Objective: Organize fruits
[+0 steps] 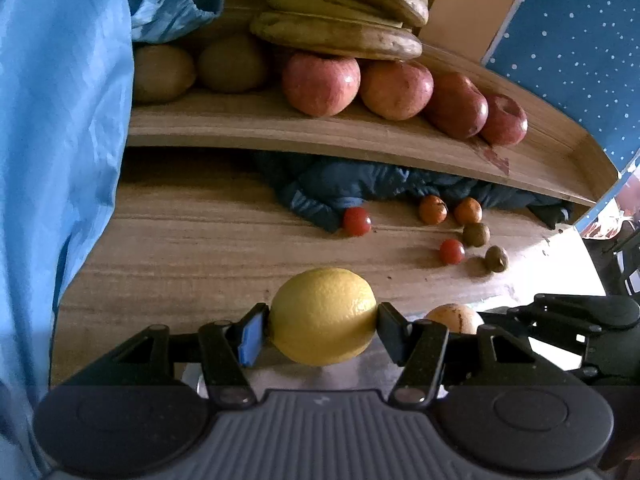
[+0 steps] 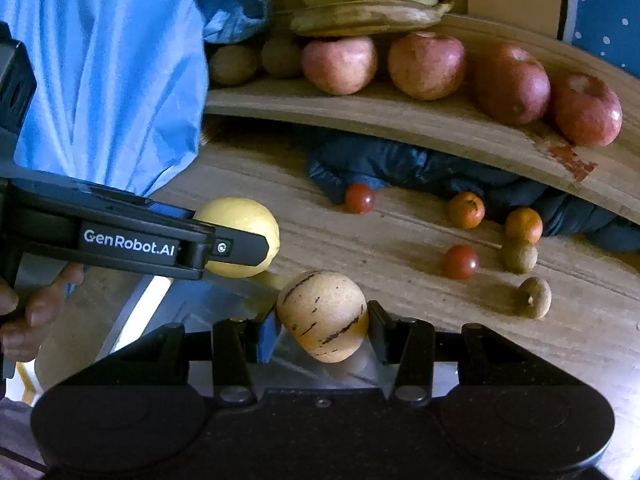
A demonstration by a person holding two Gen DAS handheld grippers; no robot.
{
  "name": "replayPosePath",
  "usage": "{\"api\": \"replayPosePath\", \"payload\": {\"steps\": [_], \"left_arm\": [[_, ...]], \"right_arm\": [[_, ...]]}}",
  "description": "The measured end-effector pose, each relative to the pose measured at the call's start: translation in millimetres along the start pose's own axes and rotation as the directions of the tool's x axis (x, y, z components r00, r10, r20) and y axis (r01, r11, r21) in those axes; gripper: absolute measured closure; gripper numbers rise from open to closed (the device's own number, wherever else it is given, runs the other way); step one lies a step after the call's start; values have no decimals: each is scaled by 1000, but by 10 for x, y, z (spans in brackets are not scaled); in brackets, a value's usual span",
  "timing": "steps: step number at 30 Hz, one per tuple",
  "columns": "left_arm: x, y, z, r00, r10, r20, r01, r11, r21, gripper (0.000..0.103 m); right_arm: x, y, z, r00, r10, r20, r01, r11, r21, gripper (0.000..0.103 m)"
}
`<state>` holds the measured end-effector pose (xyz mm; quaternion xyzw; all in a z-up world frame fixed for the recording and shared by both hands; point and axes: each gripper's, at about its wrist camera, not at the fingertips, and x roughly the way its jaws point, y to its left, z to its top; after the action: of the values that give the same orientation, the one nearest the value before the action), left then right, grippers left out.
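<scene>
A smooth, dimpled yellow lemon (image 1: 323,316) is being gripped across its width by the left gripper (image 1: 320,330); the jaws are standing about half open, the blue pad (image 1: 251,334) and the black one pressed against the rind. A pale tan, egg-shaped fruit with dark purple streaks (image 2: 322,315) is being clamped by the right gripper (image 2: 322,330), its jaws narrowed onto both sides. Both fruits are being held above the wood-grain tabletop (image 1: 180,248), near its front edge.

On the raised wooden shelf (image 1: 360,136), four glossy red apples (image 1: 321,85) are being seen in a row, with two dull brown rounded fruits (image 1: 232,65) to their left and a stack of browning bananas (image 1: 340,32) resting behind and above. Below the shelf, crumpled dark blue fabric (image 1: 360,184) is lying. Scattered on the tabletop are two shiny red cherry tomatoes (image 1: 356,221), two small oranges (image 1: 433,209) and two small olive-brown fruits (image 1: 476,234). Light blue, creased cloth (image 1: 64,140) is hanging at left.

In the right wrist view only, the left gripper's side bearing the lettering "GenRobot.AI" (image 2: 129,242) is being shown, along with the person's fingers (image 2: 40,308) around its handle. In the left wrist view only, a dotted blue panel (image 1: 572,52) is being shown fully, and the streaked fruit is mostly hidden behind a finger linkage.
</scene>
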<state>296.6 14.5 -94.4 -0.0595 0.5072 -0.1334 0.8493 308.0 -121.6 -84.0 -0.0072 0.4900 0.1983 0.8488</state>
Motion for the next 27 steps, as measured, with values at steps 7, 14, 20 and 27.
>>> {"api": "replayPosePath", "payload": {"steps": [7, 14, 20, 27], "left_arm": [[-74, -52, -208, 1000, 11, -18, -11, 1000, -8, 40], [-161, -79, -380, 999, 21, -31, -22, 1000, -23, 40], [-209, -100, -492, 999, 33, -39, -35, 999, -34, 40], [-244, -117, -619, 997, 63, -55, -65, 997, -40, 40]], "right_arm": [[-23, 110, -152, 999, 36, -23, -36, 999, -25, 56], [-52, 207, -283, 997, 66, -43, -68, 996, -51, 56], [-80, 267, -386, 995, 83, -53, -86, 994, -66, 56], [-111, 300, -493, 993, 97, -69, -102, 992, -78, 56]]}}
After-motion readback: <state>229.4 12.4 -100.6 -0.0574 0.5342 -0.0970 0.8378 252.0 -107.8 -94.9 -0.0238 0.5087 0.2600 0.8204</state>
